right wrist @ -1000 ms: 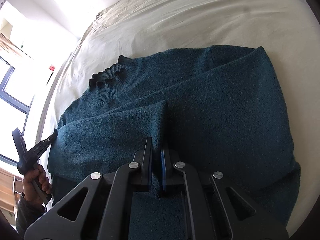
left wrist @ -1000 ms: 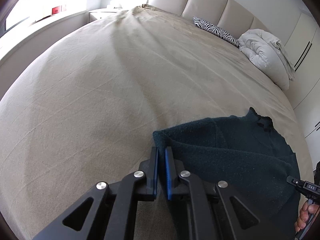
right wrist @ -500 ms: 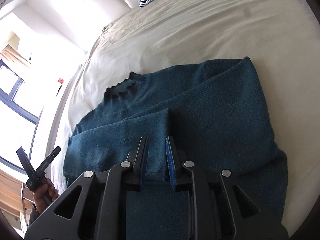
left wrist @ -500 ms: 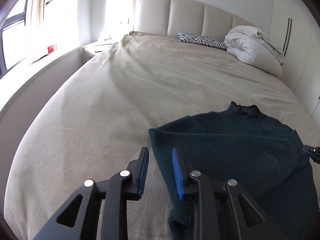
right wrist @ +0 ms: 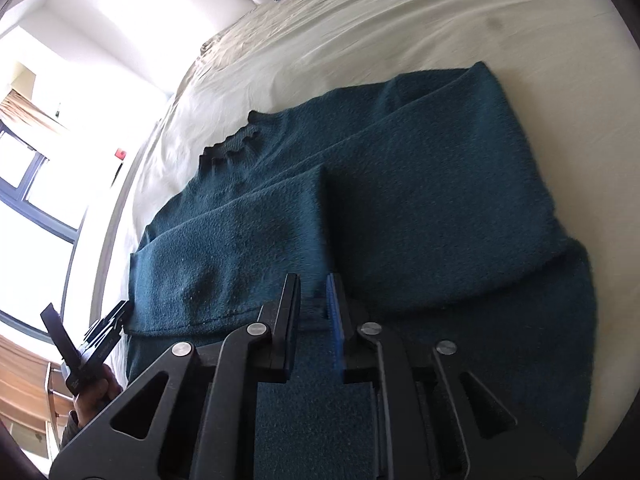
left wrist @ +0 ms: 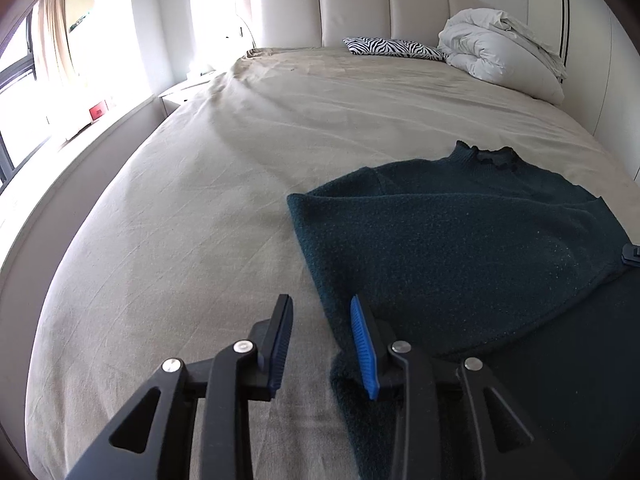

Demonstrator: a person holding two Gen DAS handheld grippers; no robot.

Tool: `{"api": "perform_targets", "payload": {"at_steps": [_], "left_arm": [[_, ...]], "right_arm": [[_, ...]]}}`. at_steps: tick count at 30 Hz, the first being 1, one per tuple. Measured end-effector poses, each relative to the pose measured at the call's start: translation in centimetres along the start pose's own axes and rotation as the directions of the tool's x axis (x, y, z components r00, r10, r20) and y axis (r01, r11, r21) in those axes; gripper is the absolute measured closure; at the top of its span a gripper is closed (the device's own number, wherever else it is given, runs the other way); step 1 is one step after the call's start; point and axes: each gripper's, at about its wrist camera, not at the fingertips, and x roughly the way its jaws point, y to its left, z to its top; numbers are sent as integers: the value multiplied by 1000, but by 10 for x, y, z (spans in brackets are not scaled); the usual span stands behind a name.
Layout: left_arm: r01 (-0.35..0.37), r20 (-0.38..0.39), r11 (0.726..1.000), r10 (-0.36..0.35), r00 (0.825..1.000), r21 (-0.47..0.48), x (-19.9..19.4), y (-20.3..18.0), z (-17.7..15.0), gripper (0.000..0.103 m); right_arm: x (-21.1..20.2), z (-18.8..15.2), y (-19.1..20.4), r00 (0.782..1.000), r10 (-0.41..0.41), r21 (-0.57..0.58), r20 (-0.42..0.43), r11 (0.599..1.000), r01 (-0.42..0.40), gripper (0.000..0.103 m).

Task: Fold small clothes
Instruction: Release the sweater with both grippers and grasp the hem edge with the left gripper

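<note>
Both my grippers have released and spread wide | teal sweater (right wrist: pixel 420 208) lies sleeve-folded on bed (left wrist: pixel 192 208) | left gripper (left wrist: pixel 322 344) straddles its edge | right gripper (right wrist: pixel 314 320) hovers above its middle.

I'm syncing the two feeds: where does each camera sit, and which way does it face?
Left wrist: on the left gripper, low at the sweater's edge, facing the headboard; its fingers are open.
Right wrist: on the right gripper above the sweater, facing across the bed; fingers open, the person's left hand visible.
Shared: sweater, bed, zebra pillow.
</note>
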Motion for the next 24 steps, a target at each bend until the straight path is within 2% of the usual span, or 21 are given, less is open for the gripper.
{"api": "perform_targets", "payload": {"at_steps": [2, 4, 6, 9, 12, 15, 16, 17, 19, 21, 24], "left_arm": [[-3, 13, 1000, 3, 1000, -2, -15, 1, -7, 49], [10, 21, 1000, -10, 1000, -17, -32, 5, -18, 41], [36, 21, 998, -35, 999, -45, -50, 11, -29, 40], [94, -22, 987, -98, 995, -127, -73, 23, -52, 30], [156, -66, 971, -171, 983, -182, -92, 27, -85, 29], [201, -107, 946, -234, 966, -253, -111, 32, -119, 29], [217, -113, 932, -259, 959, -290, -117, 34, -130, 29], [232, -122, 918, -284, 951, -322, -123, 36, -141, 29], [259, -147, 892, -332, 932, -371, -134, 36, -162, 29], [280, -159, 879, -362, 919, -386, -146, 31, -178, 29], [301, -183, 874, -390, 902, -381, -160, 22, -195, 29]], "right_arm": [[-16, -2, -2, 1000, 9, 4, 28, 1000, -9, 87], [-35, -9, -4, 999, 1, -6, 53, 1000, -1, 87], [-52, -19, -7, 998, 7, -8, 67, 1000, -6, 87], [-75, -39, -14, 996, 21, -5, 82, 1000, -21, 87], [-96, -65, -21, 996, 32, -1, 81, 999, -32, 86], [-116, -92, -28, 995, 32, -5, 89, 999, -32, 77], [-121, -100, -30, 995, 32, -2, 92, 999, -32, 71], [-127, -107, -32, 995, 36, -2, 93, 999, -36, 61], [-137, -120, -34, 994, 38, -9, 105, 999, -37, 51], [-144, -128, -37, 994, 36, -12, 103, 999, -35, 51], [-153, -137, -48, 995, 49, 12, 87, 999, -50, 51]]}}
